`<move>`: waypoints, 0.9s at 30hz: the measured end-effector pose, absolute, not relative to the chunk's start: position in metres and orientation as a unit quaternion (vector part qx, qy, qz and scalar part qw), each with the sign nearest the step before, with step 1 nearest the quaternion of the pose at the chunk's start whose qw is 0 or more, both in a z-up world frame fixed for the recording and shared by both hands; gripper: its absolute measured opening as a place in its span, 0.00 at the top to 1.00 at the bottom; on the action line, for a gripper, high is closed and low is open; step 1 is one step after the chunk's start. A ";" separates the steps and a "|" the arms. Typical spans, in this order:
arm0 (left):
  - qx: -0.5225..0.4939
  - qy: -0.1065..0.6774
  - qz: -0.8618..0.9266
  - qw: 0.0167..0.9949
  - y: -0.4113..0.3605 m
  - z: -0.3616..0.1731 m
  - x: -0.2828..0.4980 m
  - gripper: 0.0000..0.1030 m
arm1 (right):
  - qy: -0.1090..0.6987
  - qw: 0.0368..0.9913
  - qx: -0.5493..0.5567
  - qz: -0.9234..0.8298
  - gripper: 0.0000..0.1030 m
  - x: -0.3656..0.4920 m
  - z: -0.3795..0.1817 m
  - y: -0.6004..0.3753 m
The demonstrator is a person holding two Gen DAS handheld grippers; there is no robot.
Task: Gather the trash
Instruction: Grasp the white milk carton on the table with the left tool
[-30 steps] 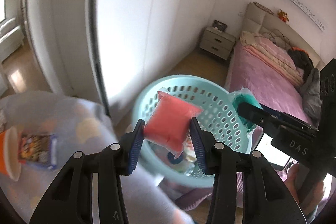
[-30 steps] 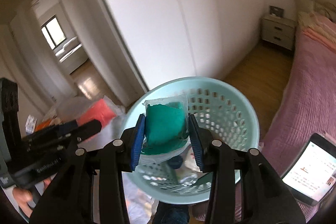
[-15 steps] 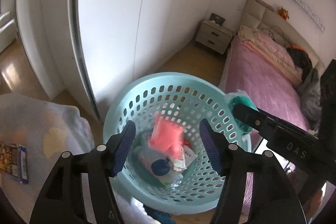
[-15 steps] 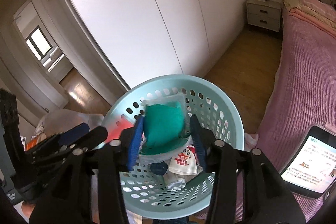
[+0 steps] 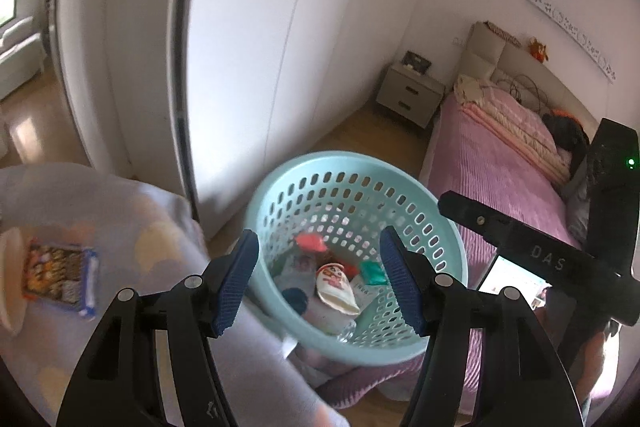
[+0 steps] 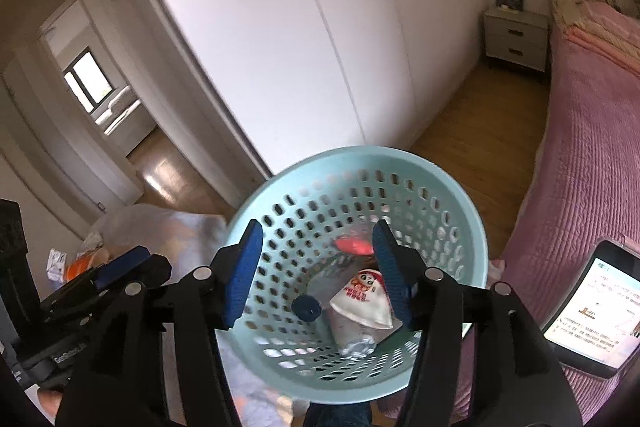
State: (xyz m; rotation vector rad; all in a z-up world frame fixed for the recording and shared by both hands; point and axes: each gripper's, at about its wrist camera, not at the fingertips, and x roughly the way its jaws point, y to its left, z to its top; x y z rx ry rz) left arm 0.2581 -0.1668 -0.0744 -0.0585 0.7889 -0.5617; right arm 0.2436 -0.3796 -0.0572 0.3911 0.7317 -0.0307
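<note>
A light blue perforated basket (image 5: pixel 348 163) (image 6: pixel 476 227) stands between a table and the bed. Inside lie a red packet (image 5: pixel 310 241) (image 6: pixel 352 245), a green packet (image 5: pixel 373 273), a white printed pouch (image 5: pixel 336 287) (image 6: pixel 366 299), a dark blue cap (image 6: pixel 306 308) and a clear bottle (image 6: pixel 354 339). My left gripper (image 5: pixel 320 283) is open and empty above the basket. My right gripper (image 6: pixel 318 275) is open and empty above it too; it shows at the right of the left wrist view (image 5: pixel 520 247).
A table with a pale patterned cloth (image 5: pixel 100 207) holds a colourful snack packet (image 5: pixel 60 269) at the left. A pink bed (image 5: pixel 500 167) lies to the right, with a lit phone (image 6: pixel 592 303) on it. White wardrobe doors (image 6: pixel 300 47) stand behind; a nightstand (image 5: pixel 410 97) is farther back.
My left gripper opened first and the red packet fell into the basket. Then my right gripper opened and the green packet dropped in. Both grippers stay above the basket.
</note>
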 end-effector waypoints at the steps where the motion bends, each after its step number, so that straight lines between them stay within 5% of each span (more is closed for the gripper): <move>1: -0.030 0.374 -0.267 0.887 -0.160 -0.070 0.254 0.41 | 0.353 0.917 0.187 -0.010 0.48 0.242 -0.054 -0.374; 27: -0.119 0.311 -0.055 0.941 0.111 -0.028 0.207 0.40 | 0.383 0.905 0.083 0.165 0.48 0.256 -0.081 -0.151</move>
